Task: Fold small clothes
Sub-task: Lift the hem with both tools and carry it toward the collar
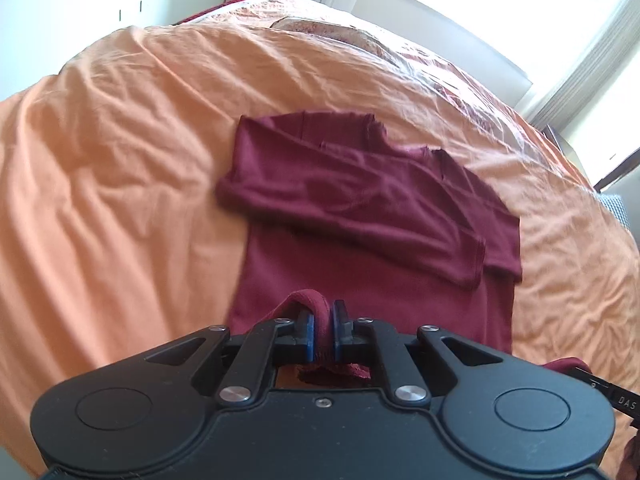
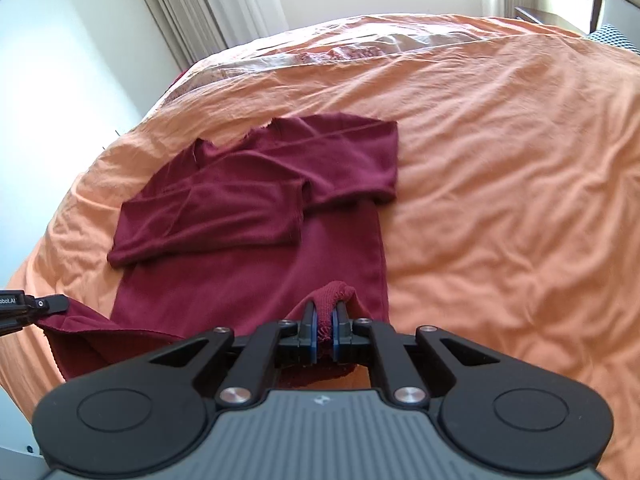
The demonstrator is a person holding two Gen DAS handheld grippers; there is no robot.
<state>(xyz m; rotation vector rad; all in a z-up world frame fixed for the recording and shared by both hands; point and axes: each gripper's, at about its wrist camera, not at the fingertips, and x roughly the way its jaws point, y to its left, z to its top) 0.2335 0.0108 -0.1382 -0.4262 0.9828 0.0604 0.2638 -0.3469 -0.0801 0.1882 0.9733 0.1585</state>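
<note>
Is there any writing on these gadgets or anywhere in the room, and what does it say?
"DAS": white letters on the black part of the right gripper at the left view's right edge; the rest is cut off.
"bboLAI", roughly: white letters on the left gripper at the right view's left edge; cut off and blurred, so uncertain.
Nothing readable on the shirt or the bed.

The maroon long-sleeved shirt [image 1: 360,208] has its hem hidden behind the left gripper [image 1: 323,330] body, so the pinched cloth's extent cannot be told; in the right wrist view the right gripper [image 2: 324,332] likewise covers the hem; the other gripper's tip [image 2: 28,306] is cut off at the left edge; the bed's patterned pillow [image 2: 352,54] is washed out by window glare; the orange bedsheet [image 1: 120,140] runs past every edge.
</note>
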